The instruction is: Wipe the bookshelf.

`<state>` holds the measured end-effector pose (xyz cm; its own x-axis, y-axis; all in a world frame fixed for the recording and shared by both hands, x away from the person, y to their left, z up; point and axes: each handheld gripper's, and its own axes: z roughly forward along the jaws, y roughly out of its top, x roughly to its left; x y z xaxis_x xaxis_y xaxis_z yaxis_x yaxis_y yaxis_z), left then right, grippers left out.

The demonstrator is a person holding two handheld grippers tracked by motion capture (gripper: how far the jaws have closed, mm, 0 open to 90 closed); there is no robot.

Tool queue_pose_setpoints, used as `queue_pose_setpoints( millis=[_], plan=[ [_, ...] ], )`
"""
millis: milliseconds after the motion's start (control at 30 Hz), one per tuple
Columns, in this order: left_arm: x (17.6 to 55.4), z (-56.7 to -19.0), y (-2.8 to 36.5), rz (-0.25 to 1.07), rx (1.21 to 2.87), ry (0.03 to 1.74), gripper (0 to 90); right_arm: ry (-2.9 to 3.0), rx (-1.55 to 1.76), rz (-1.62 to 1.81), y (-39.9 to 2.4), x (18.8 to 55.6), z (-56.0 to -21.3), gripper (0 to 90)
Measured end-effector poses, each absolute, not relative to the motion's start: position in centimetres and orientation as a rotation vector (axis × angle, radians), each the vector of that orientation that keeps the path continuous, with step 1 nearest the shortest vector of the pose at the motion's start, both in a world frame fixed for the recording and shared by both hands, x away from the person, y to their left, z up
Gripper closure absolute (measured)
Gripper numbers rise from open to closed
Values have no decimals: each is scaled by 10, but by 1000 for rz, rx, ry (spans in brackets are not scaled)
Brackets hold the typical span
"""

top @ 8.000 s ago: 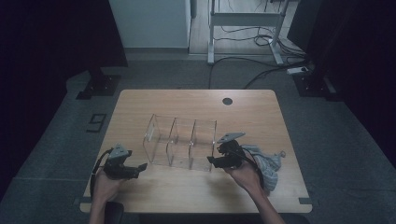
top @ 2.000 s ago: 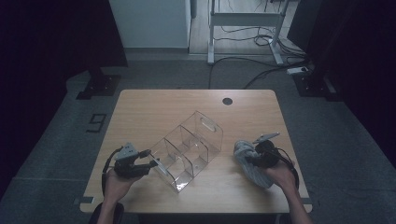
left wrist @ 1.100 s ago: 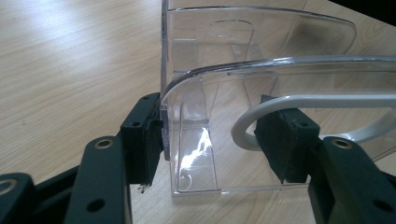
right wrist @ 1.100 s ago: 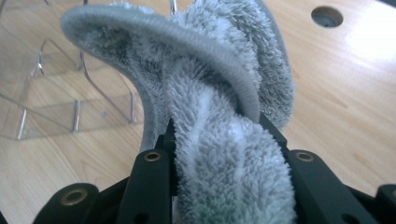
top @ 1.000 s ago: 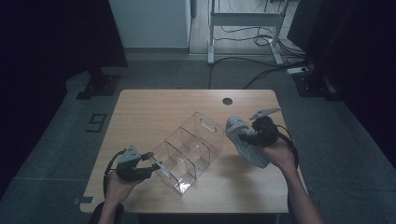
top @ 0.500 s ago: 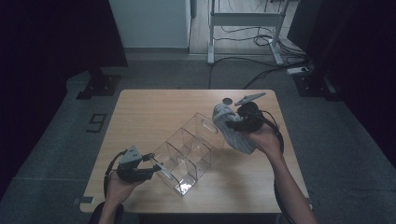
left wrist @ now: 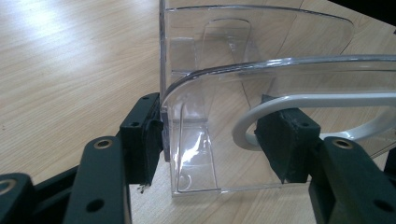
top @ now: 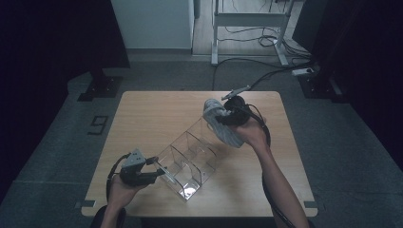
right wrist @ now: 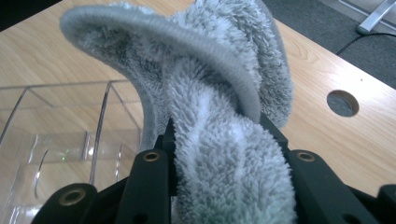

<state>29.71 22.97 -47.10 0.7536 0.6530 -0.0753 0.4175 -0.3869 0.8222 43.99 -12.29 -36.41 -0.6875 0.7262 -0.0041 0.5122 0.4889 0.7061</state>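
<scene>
My left gripper (top: 154, 173) clamps the clear plastic divided organiser's (top: 190, 159) near end wall; right gripper (top: 223, 114) grips a fluffy grey cloth (top: 223, 126) above its far end. Wooden table (top: 157, 114) bare beyond. No writing legible.

High view dim, surroundings near black, table (top: 157, 118) evenly lit. Gripper views brighter, sharp; glare on the clear organizer (left wrist: 201, 140) walls.
</scene>
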Motion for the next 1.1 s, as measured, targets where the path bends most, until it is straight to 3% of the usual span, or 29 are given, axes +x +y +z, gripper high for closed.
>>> queue_pose_setpoints(
  millis=[567, 1100],
  plan=[
    [297, -472, 230, 321, 2030, 803, 418, 2495, 1025, 877, -81, 469, -390, 641],
    [297, -471, 229, 322, 2032, 828, 421, 2507, 1007, 864, -90, 463, -390, 626]
  ],
)
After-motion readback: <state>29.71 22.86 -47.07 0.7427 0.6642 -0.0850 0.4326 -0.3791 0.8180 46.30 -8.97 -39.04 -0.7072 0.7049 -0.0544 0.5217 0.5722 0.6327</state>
